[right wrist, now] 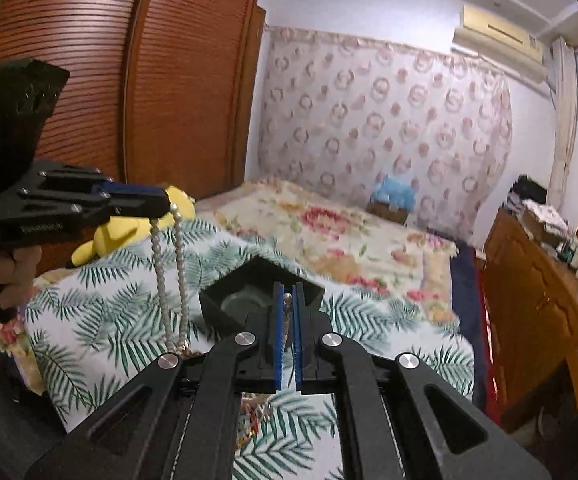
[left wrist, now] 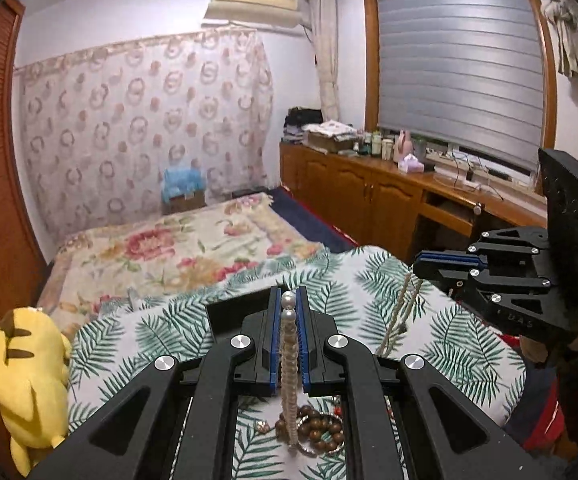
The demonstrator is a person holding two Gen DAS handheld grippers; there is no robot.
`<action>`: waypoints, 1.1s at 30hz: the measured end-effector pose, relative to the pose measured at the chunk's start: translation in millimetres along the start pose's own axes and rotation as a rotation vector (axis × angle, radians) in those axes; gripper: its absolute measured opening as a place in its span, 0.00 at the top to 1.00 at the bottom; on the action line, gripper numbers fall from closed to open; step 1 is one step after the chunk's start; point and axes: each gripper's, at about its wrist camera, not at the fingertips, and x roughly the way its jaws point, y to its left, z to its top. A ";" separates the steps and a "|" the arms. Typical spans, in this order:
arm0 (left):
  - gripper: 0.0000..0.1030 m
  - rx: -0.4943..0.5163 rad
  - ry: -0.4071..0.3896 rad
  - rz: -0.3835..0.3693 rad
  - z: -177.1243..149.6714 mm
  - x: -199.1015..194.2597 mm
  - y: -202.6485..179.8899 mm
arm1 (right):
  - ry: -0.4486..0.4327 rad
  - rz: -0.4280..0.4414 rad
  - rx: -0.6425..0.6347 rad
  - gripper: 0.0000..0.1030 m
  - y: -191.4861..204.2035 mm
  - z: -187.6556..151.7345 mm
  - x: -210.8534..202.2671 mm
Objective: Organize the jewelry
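My left gripper (left wrist: 287, 300) is shut on a white pearl necklace (left wrist: 289, 360), lifted above the leaf-print cloth (left wrist: 129, 344); the strands hang down. It also shows in the right wrist view, left gripper (right wrist: 165, 200) with the pearl necklace (right wrist: 169, 280) dangling. My right gripper (right wrist: 287, 300) is shut on a thin metallic chain (right wrist: 287, 316); in the left wrist view the right gripper (left wrist: 421, 268) holds the chain (left wrist: 399, 312) hanging down. A black open jewelry box (right wrist: 249, 300) sits just beyond the right gripper. Brown wooden bead bracelets (left wrist: 317, 428) lie under the left gripper.
A yellow plush toy (left wrist: 25, 380) sits at the table's left edge. A floral bed (left wrist: 169, 248) lies beyond. A wooden cabinet (left wrist: 369, 192) with clutter runs along the right wall. Wooden wardrobe doors (right wrist: 129, 80) stand at the left.
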 end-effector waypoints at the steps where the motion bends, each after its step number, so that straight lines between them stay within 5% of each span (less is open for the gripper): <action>1: 0.94 0.000 -0.006 0.002 2.6 -1.3 0.8 | -0.008 -0.001 -0.003 0.95 0.3 4.1 -1.8; 14: 0.94 0.025 -0.057 0.037 31.8 -6.3 7.8 | -0.064 -0.012 -0.038 0.95 -1.4 47.9 -2.7; 33: 0.94 -0.042 -0.067 0.050 71.5 35.2 39.7 | -0.100 -0.014 0.009 0.95 -25.0 82.4 34.8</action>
